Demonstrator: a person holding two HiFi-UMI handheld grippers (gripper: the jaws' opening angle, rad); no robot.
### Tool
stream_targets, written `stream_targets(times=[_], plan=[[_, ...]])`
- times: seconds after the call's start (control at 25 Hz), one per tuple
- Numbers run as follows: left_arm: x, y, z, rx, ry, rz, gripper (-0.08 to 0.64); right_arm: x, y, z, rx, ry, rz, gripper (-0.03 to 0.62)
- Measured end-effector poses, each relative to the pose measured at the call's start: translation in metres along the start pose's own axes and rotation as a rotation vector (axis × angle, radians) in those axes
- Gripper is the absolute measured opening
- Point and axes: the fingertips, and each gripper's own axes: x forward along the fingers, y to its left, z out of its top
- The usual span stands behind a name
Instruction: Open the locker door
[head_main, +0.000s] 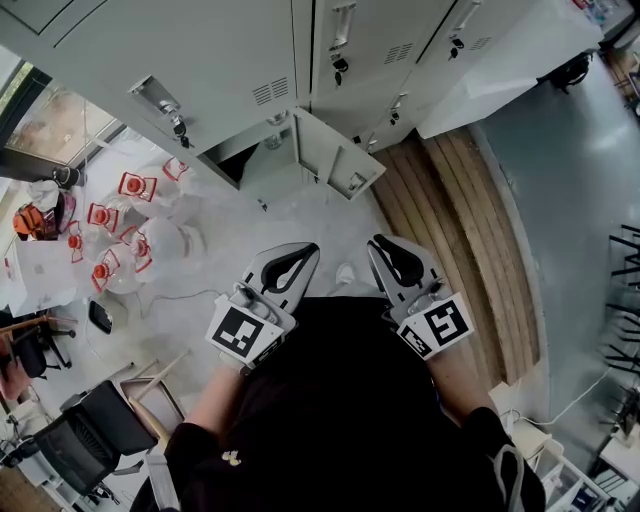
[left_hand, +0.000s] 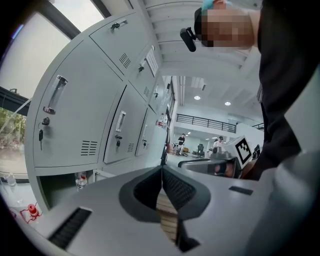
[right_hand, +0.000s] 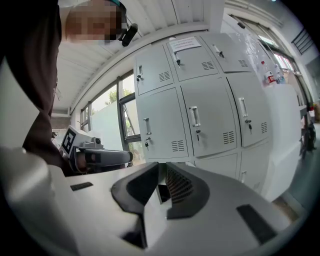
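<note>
Locker bank (head_main: 200, 60) ahead, spanning left to right. In lowest row, one locker door (head_main: 335, 152) open, swung out to right of its compartment; bottle (left_hand: 80, 181) inside. Cluster of bottles (head_main: 125, 235) on floor, left of that compartment. Wooden planks (head_main: 450, 220) on floor, right of it. Left tool (head_main: 300, 258) and right tool (head_main: 388, 250) side by side, short of the open door, apart from it.

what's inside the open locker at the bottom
A small clear bottle stands near the front of the open locker. The rest of the compartment is dark, and the body of the left gripper covers its right part.
</note>
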Motion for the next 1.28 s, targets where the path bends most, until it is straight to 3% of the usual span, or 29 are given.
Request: stream_targets(times=[0.2, 0.92, 1.08, 1.28], plan=[[-0.001, -0.004, 0.011, 0.021, -0.053, -0.016, 0.023, 0.001, 0.007, -0.001, -0.019, 0.002, -0.002, 0.060], [-0.007, 0.001, 0.003, -0.021, -0.042, 0.007, 0.023, 0.003, 0.008, -0.019, 0.031, 0.037, 0.017, 0.060], [-0.008, 0.003, -0.010, -0.042, 0.002, 0.018, 0.023, 0.003, 0.006, -0.020, 0.041, 0.040, 0.019, 0.060], [-0.005, 0.000, 0.002, -0.032, -0.030, 0.008, 0.023, 0.002, 0.007, -0.019, 0.039, 0.040, 0.024, 0.060]])
